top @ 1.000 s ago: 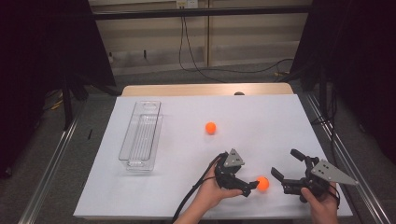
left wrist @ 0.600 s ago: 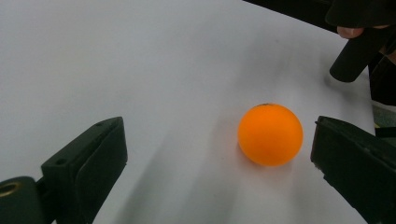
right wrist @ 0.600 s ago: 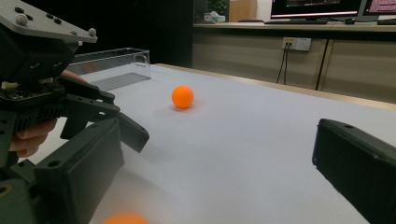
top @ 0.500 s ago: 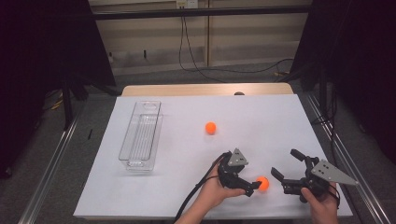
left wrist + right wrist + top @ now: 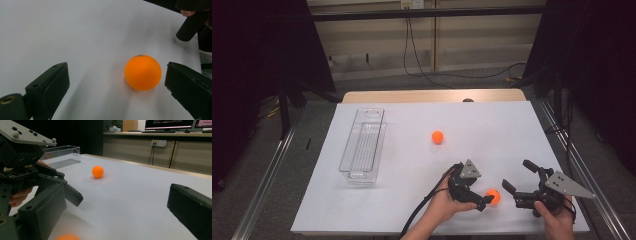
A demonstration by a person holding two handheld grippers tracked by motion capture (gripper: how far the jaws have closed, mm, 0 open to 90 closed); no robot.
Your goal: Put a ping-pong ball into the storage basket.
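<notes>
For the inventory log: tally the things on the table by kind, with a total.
Orange balls: 2, one at the left claw, one mid-table
Clear plastic tray: 1
Total: 3

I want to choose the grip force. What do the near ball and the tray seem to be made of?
Near ball: probably thin hard plastic, like a table-tennis ball; matte, even orange with a small dark mark on top. It lies between the left gripper's open fingers.
Tray: clear hard plastic, likely acrylic; the table shows through its walls.
</notes>
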